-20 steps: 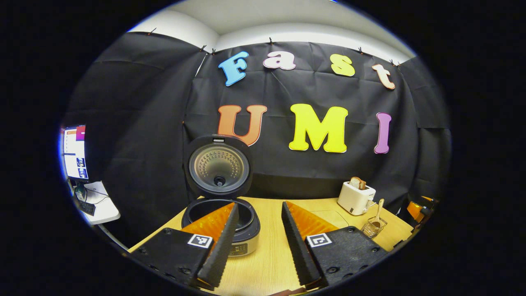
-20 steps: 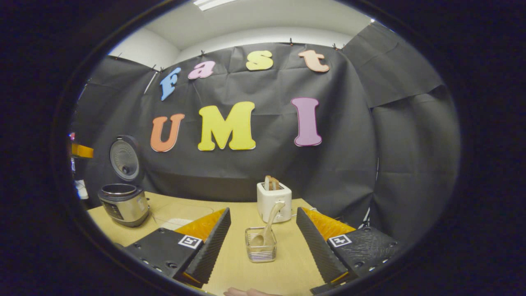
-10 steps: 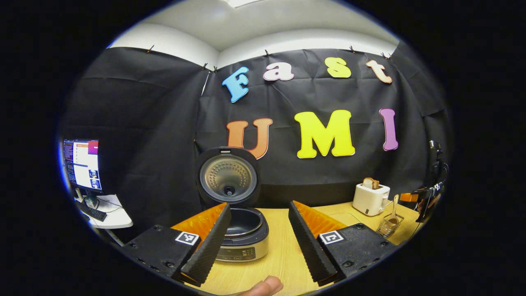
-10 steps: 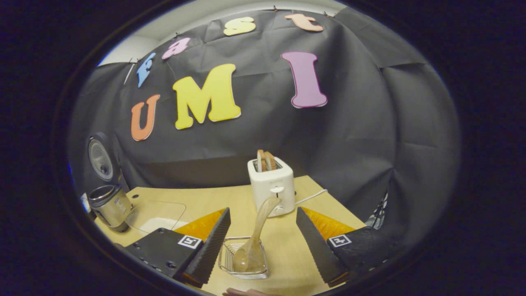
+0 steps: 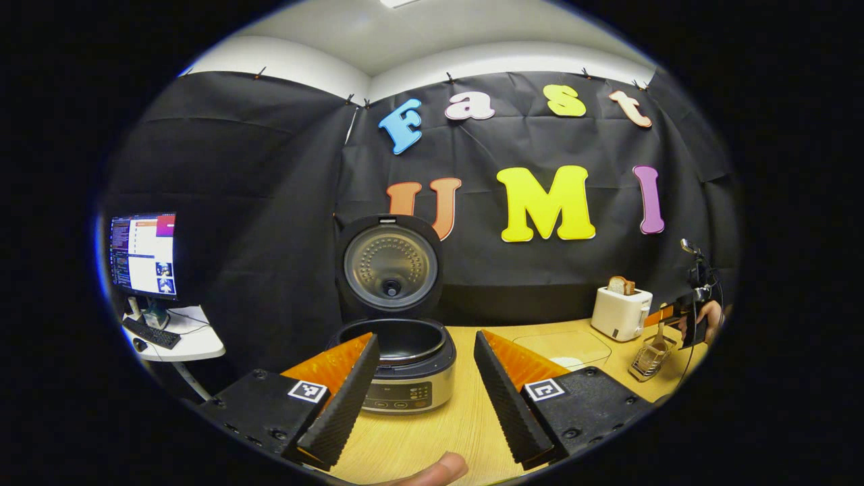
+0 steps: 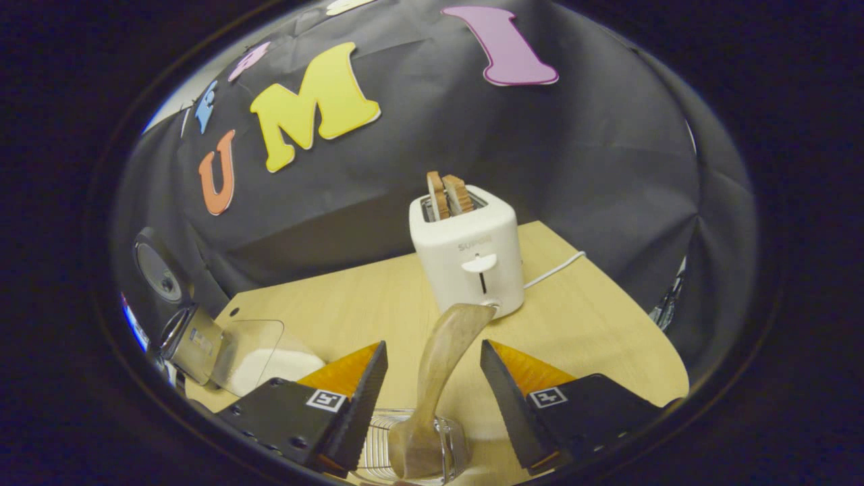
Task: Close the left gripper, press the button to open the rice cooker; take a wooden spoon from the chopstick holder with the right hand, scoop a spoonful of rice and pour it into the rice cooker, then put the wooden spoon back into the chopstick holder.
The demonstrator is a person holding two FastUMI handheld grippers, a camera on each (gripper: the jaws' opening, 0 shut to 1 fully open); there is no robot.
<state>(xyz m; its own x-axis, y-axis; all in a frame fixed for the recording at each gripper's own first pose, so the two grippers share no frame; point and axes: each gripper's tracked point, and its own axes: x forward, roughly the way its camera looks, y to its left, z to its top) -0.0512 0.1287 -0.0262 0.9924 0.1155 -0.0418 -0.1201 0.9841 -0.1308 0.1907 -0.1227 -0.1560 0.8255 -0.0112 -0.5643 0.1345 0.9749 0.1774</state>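
the rice cooker (image 5: 405, 364) stood open at the far left of the table (image 6: 594, 337), well apart from the chopstick holder (image 6: 412, 449) near the right. the wooden spoon (image 6: 439, 385) stood bowl-down in the holder, its long axis tilted, handle pointing up and right toward the toaster (image 6: 469, 253). the right gripper (image 6: 432, 398) was spread wide around the handle, untouched; the left gripper (image 5: 422, 391) was spread, empty. an off-centre closing could be judged to knock the spoon or tip the holder.

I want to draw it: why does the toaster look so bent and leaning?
In the right gripper view the fisheye lens bulges the white plastic toaster and curves the pale wooden table; in the left gripper view it sits small, upright, sharp.
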